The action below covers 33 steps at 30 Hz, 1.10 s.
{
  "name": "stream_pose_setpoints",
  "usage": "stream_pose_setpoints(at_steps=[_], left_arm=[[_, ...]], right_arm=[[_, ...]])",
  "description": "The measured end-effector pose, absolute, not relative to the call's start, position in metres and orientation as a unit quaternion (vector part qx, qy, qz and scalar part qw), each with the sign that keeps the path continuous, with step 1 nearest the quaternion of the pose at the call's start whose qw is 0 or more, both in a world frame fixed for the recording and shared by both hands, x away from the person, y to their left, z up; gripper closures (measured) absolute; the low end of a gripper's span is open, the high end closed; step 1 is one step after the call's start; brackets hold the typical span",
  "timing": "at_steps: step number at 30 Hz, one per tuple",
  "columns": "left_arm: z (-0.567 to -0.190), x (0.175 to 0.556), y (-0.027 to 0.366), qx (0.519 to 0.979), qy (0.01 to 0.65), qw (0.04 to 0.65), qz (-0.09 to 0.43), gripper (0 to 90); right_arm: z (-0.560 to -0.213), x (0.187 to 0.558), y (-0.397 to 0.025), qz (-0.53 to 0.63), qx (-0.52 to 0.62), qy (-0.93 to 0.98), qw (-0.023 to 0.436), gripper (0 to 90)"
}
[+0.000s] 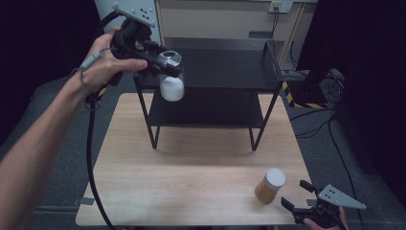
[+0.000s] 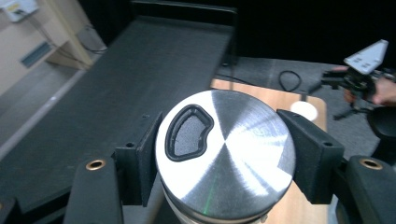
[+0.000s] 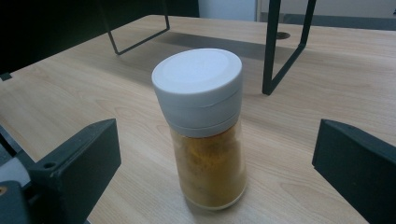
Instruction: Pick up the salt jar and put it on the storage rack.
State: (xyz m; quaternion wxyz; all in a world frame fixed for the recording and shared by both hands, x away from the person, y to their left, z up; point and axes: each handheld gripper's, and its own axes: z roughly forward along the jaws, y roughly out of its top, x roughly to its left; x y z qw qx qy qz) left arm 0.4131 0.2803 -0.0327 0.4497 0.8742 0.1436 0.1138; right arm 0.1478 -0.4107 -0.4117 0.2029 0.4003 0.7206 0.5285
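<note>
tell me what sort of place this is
Probably a lab or recording setup, not a kitchen: a bare wooden table against dark surroundings, a black shelf rack, loose cables on the floor, and handheld grippers with tracking plates.

Left gripper (image 2: 224, 156): both black jaws pressed against the sides of a round brushed-metal lid (image 2: 226, 156), which has a dark kidney-shaped mesh opening toward its left. Container body below mostly hidden. Behind it, black shelf top (image 2: 116, 88) runs away to upper left. Wooden table (image 2: 271, 95) beyond; small white cap (image 2: 304, 110) near its far edge. Other gripper (image 2: 359, 77), hand-held, at upper right.
</note>
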Motion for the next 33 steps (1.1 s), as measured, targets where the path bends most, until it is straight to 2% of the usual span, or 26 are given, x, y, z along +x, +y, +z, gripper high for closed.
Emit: stream_pose_setpoints(at_steps=[6, 14, 18, 33], left_arm=[[-0.031, 0.435, 0.281, 0.859, 0.194, 0.456, 0.129, 32.9], [-0.039, 0.457, 0.267, 0.835, 0.295, 0.427, 0.181, 32.9], [-0.045, 0.468, 0.267, 0.826, 0.323, 0.424, 0.183, 32.9], [-0.059, 0.483, 0.267, 0.822, 0.338, 0.421, 0.18, 32.9]], right_arm=[[-0.412, 0.147, -0.411, 0.53, 0.399, 0.72, 0.205, 1.4], [-0.412, 0.147, -0.411, 0.531, 0.397, 0.72, 0.205, 1.4], [-0.412, 0.146, -0.412, 0.531, 0.397, 0.72, 0.205, 1.4], [-0.412, 0.146, -0.411, 0.533, 0.4, 0.717, 0.205, 1.5]])
